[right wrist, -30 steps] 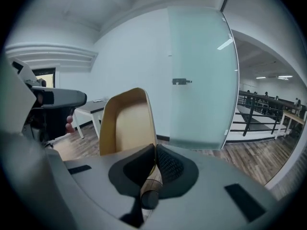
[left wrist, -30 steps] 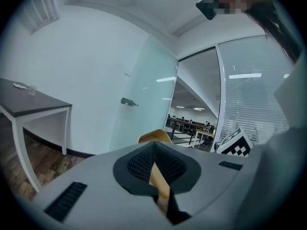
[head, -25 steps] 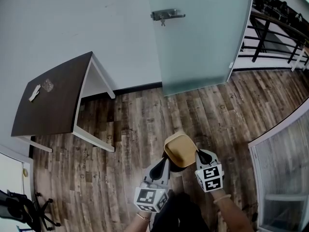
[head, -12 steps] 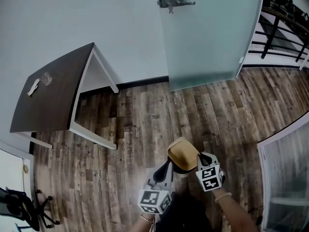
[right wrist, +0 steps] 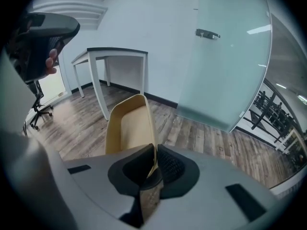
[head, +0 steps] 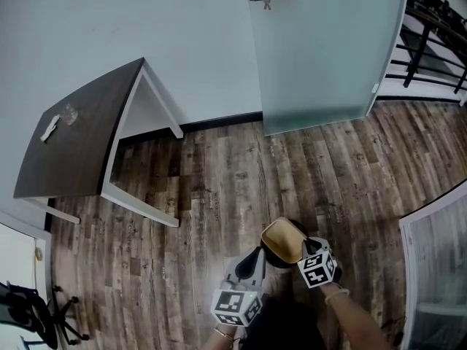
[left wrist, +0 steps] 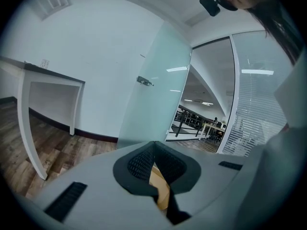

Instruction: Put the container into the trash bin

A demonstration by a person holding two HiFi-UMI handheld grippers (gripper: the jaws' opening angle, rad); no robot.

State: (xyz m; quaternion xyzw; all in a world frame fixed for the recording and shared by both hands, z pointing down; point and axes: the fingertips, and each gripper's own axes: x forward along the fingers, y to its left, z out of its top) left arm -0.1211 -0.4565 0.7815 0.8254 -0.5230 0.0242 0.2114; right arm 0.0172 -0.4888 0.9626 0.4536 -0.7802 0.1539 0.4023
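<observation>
A tan, empty container [head: 283, 240] hangs over the wooden floor, held up between both grippers close to the person's body. My left gripper [head: 257, 257] is shut on its left edge; in the left gripper view a tan strip of the container [left wrist: 160, 187] shows pinched in the left gripper [left wrist: 154, 166]. My right gripper [head: 305, 246] is shut on its right wall. In the right gripper view the container [right wrist: 128, 124] stands upright beyond the right gripper [right wrist: 154, 161], its inside bare. No trash bin is in any view.
A dark-topped table [head: 80, 137] with white legs stands by the wall at left, small items on it. A frosted glass door [head: 328, 49] is ahead, a black railing [head: 430, 20] beyond. An office chair [head: 29, 316] sits lower left, a glass partition [head: 438, 268] at right.
Both grippers and the container have dropped lower in the head view, nearer the body. The door and the table have shifted slightly right and down in frame.
</observation>
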